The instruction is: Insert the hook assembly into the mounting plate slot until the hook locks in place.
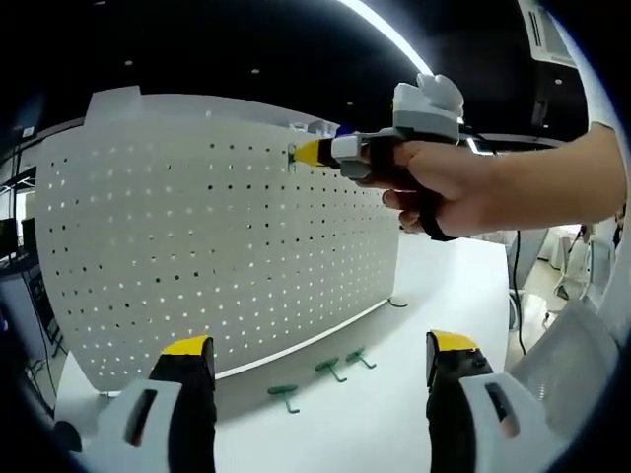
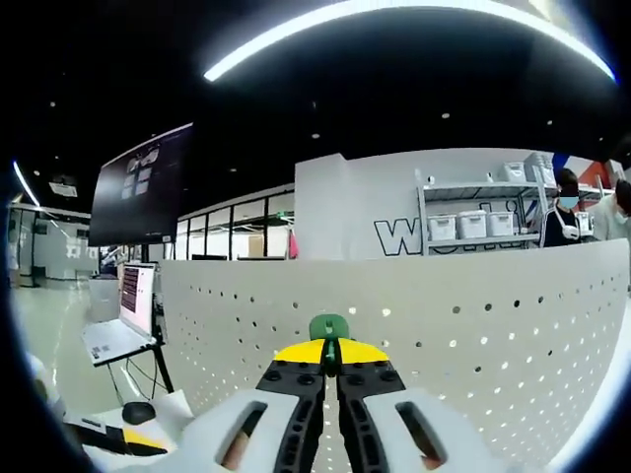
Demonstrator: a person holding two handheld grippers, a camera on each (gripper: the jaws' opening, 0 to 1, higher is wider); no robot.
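Up near the top edge of the white pegboard, R gripper comes in from the right w/ a person's hand wrapped round it, yellow tips right at the board face. From the right gripper view its jaws are pinched nearly together on a green hook, which sits just past the tips, against the perforated panel; can't tell if it's seated in a hole. L gripper is held low, jaws wide apart, nothing between them. Three spare green hooks lie on the white table near the board's foot, btw the L jaws in view. A laptop sits on a stand beyond the board's left end.
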